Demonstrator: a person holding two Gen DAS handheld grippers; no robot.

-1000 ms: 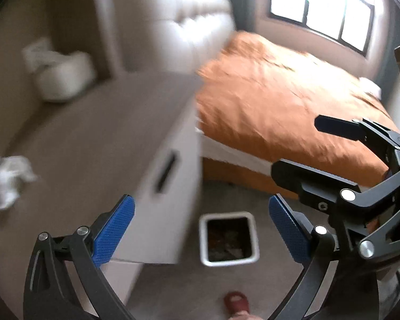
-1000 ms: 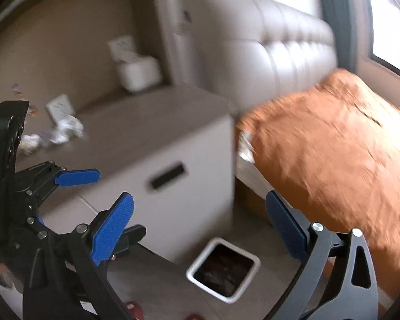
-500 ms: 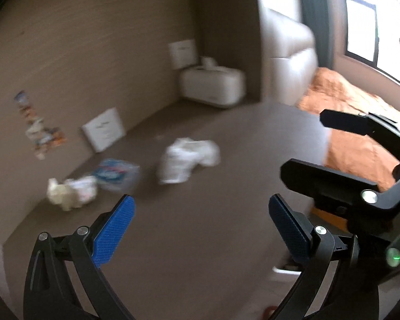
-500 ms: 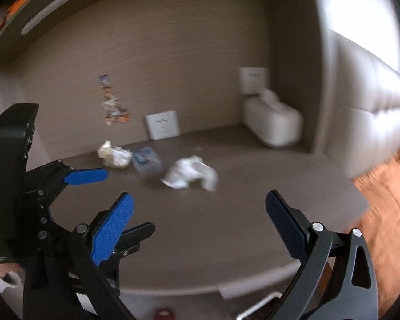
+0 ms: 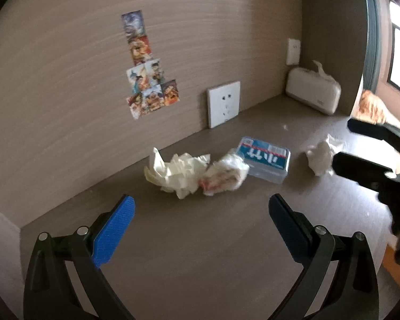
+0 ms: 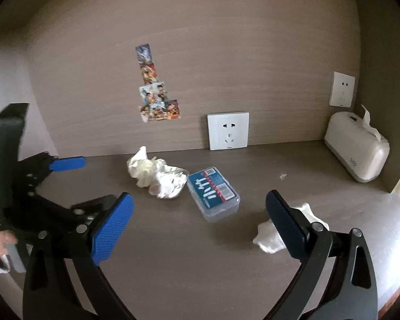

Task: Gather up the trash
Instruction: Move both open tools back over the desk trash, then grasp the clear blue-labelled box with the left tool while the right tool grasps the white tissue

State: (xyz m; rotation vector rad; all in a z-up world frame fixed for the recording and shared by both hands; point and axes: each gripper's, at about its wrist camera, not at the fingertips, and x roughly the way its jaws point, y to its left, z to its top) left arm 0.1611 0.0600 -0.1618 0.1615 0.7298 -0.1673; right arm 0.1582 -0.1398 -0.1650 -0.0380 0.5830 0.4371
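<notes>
Left gripper [image 5: 201, 217]: jaws spread wide, nothing between the ribbed blue pads [image 5: 114, 230]. Right gripper [image 6: 200, 214]: jaws likewise apart and empty.

Trash lies on a matte brown wood-grain desktop [image 5: 200, 253]. Ahead of the left gripper sits a cream crumpled paper wad [image 5: 173, 172], irregular and creased. It touches a crinkled white wrapper with red print [image 5: 225, 177] on its right side. Just right of the wrapper rests a clear rectangular plastic box with a blue-and-red label [image 5: 266, 161]. In the right wrist view, the box's long axis runs diagonally, from far-left to near-right. A separate white crumpled tissue [image 6: 269, 236] lies by the right gripper's right finger, partly hidden behind it.

Far right stands a smooth, rounded cream tissue dispenser [image 6: 357, 153]. A square white socket plate [image 6: 228, 130] and glossy picture stickers [image 6: 156, 90] sit on the grained wall panel.
</notes>
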